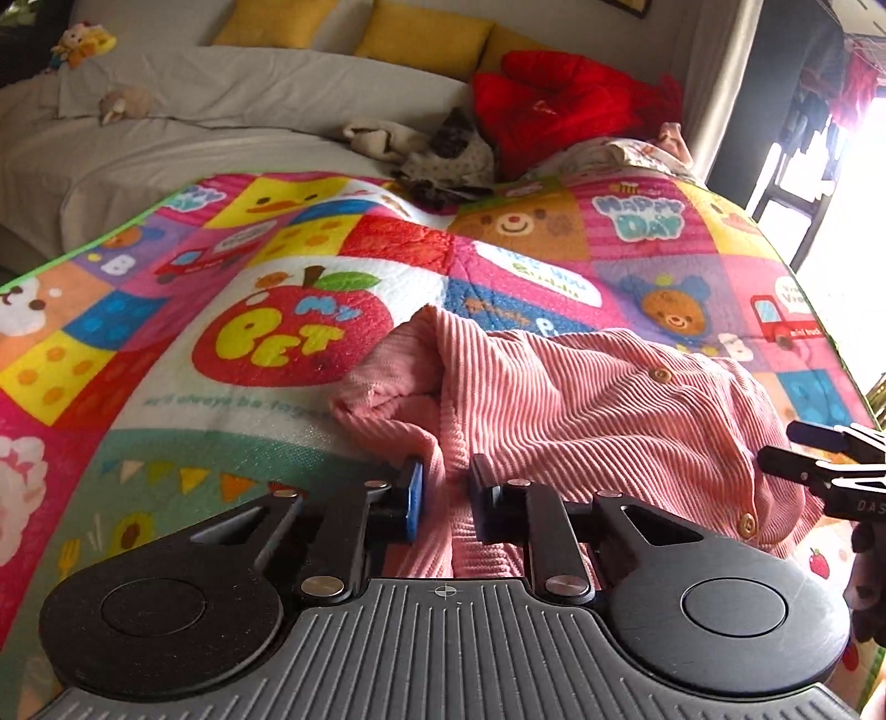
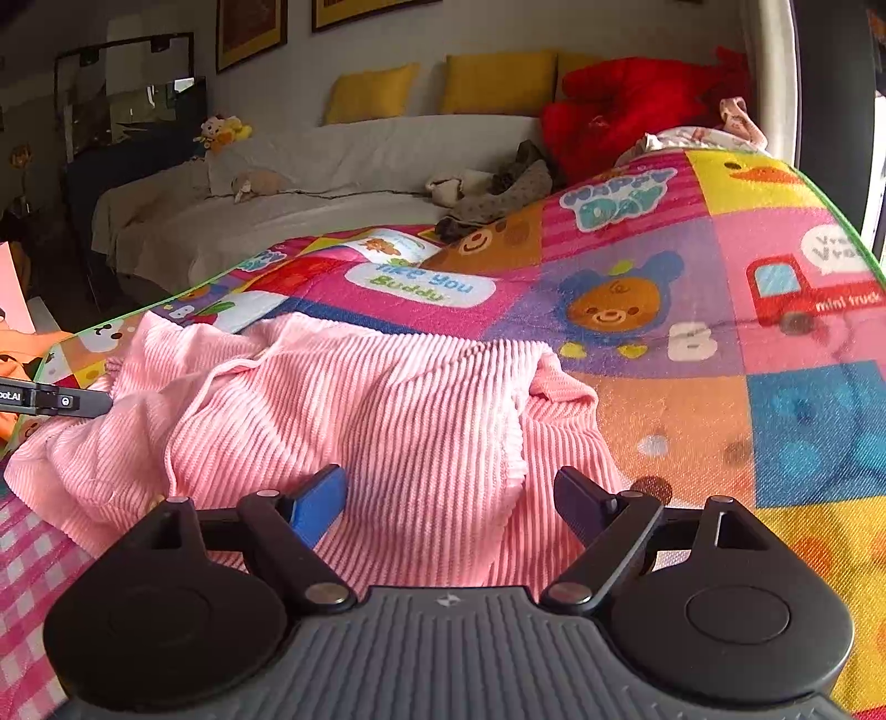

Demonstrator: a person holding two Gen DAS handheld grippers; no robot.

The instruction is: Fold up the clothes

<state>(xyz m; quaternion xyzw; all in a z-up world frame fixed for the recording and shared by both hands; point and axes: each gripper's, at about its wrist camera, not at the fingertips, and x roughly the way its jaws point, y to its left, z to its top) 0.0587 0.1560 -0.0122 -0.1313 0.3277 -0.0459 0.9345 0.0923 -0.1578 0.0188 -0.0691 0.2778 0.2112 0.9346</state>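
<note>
The left gripper (image 1: 446, 493) sat nearest, its jaws narrowed with a ridge of the pink ribbed cardigan (image 1: 581, 399) between the pads; whether the cloth was truly pinched could not be told. The right gripper (image 2: 451, 501) hovered low over the same garment, jaws spread wide and holding nothing.

The cardigan lay rumpled on the patchwork play mat (image 1: 166, 310), one sleeve (image 1: 387, 382) bunched toward the apple print and the buttoned front (image 1: 662, 375) facing up. It was neither flat nor squared, so I judged the garment to be mid-arrangement: either being spread for folding or partway into a fold.

Any further move called for a firm hold on an edge on each side.

Beyond lay a heap of other clothes (image 1: 443, 155), a red padded jacket (image 1: 554, 105) and yellow cushions (image 1: 421, 33).
</note>
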